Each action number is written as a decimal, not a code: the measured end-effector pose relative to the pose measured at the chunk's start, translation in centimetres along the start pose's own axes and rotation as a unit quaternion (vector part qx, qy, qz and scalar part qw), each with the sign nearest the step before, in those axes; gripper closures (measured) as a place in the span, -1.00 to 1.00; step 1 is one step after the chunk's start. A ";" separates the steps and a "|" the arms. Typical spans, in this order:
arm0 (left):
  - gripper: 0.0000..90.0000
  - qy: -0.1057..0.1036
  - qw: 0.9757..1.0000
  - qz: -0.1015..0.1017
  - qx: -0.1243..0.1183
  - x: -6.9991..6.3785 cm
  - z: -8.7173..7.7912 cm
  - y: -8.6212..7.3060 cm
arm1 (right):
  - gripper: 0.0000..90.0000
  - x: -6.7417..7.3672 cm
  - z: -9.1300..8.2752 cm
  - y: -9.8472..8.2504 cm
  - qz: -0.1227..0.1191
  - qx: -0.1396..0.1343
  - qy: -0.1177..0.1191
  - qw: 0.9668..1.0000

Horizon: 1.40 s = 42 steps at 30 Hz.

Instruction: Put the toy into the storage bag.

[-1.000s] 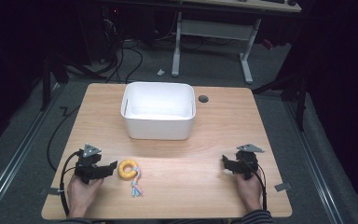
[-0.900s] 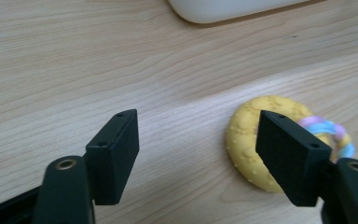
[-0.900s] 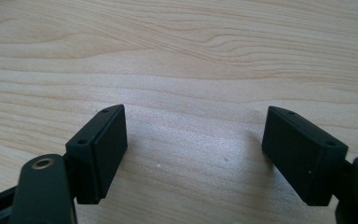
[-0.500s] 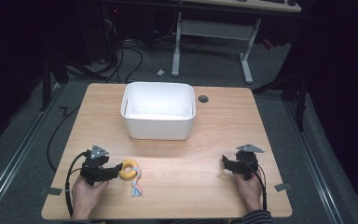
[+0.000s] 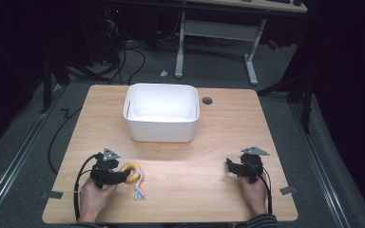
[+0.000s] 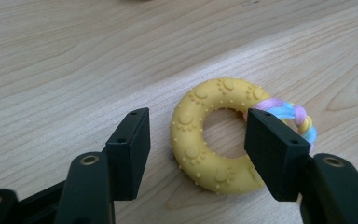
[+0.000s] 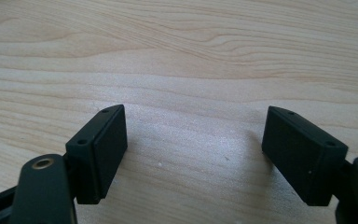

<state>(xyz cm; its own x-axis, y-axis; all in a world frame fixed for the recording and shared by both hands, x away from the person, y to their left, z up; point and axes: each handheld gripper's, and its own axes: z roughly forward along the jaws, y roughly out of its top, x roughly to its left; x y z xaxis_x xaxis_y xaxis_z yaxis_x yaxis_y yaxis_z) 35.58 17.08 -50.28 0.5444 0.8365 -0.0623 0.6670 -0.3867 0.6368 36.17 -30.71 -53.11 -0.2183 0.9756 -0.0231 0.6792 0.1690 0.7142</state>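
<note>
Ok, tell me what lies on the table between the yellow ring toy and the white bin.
Nothing: in the high view only bare wooden table separates the yellow ring toy, at the left gripper, from the white bin.

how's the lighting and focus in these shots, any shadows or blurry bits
High view: the table is lit while the room around it is nearly black. Left gripper view: the yellow ring is sharp and casts a soft shadow; the near ends of the jaws are blurred. Right gripper view: the wood grain is clear, with a faint sheen between the jaws.

Wooden table (image 5: pixel 218 190) bears a white bin (image 5: pixel 161 116) (empty) and ring toy (image 5: pixel 132 173).
</note>
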 end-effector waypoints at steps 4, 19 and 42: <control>-0.05 0.000 1.000 0.003 0.012 0.0 0.5 0.1 | -0.51 0.0 0.0 0.0 0.000 -0.001 0.000 1.000; 0.16 0.013 0.999 0.004 0.042 -0.2 1.2 0.8 | -0.51 0.0 0.0 0.0 -0.001 -0.001 0.001 1.000; 0.44 0.010 0.998 0.004 0.055 -0.1 1.6 0.9 | -0.51 0.0 0.0 0.0 -0.002 -0.001 0.002 1.000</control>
<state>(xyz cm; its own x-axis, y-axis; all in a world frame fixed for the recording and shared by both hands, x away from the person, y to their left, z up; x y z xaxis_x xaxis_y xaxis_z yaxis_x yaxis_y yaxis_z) 36.99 16.04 -50.95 0.5415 0.8397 -0.0416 0.7146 -0.4336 0.5489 36.15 -30.70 -53.13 -0.2228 0.9746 -0.0232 0.6768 0.1717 0.7158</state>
